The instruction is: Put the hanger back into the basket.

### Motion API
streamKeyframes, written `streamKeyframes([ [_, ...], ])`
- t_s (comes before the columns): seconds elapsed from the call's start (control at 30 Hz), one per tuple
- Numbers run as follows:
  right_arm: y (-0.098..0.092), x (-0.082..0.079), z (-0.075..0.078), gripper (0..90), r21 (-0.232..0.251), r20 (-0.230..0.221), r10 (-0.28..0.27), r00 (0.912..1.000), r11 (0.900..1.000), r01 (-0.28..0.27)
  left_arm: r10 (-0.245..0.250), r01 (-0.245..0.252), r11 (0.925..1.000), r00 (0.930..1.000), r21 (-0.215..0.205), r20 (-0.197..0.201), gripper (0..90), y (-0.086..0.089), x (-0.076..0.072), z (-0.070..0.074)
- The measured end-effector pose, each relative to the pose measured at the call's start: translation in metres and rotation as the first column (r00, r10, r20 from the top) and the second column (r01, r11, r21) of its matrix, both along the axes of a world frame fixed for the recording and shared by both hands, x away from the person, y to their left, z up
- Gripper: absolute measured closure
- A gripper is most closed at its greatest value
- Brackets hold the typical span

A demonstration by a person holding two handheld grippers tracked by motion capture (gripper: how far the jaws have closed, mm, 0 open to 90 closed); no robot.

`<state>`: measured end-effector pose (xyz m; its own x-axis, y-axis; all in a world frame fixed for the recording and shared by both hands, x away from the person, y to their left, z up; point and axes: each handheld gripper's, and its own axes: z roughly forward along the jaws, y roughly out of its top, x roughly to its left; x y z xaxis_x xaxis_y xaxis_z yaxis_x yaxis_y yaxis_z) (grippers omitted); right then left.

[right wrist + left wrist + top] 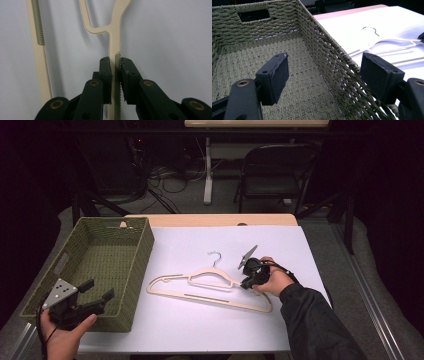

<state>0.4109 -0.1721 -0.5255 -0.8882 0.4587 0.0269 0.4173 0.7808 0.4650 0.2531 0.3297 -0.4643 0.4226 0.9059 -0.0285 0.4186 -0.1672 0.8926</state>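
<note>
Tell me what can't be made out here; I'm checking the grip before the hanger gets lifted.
- Hanger: right gripper view, its arm is covered between the right gripper pads.
- Basket: left gripper view, near end cut off by the frame.
- Left gripper: high view, the basket wall below it is covered.

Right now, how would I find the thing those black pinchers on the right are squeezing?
Look at the white tabletop, to the right of the green woven basket. Flat on it lies a cream hanger with a metal hook, its right shoulder clamped in the right gripper. It is the one pale, thin thing there.
</note>
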Motion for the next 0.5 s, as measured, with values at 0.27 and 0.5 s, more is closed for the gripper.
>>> streamKeyframes([
  [0.27,-0.008,-0.012,0.014,80.4,0.086,0.065,-0.019,0.9977,0.996,0.013,-0.002,0.002,1.0,1.0,-0.002,0.005,23.2,0.0,-0.001,0.002],
  [0.5,-0.016,-0.024,0.03,80.4,0.021,0.078,0.004,0.997,1.0,-0.006,-0.012,0.012,0.9999,0.9999,0.003,0.005,23.1,-0.004,-0.001,0.003],
])
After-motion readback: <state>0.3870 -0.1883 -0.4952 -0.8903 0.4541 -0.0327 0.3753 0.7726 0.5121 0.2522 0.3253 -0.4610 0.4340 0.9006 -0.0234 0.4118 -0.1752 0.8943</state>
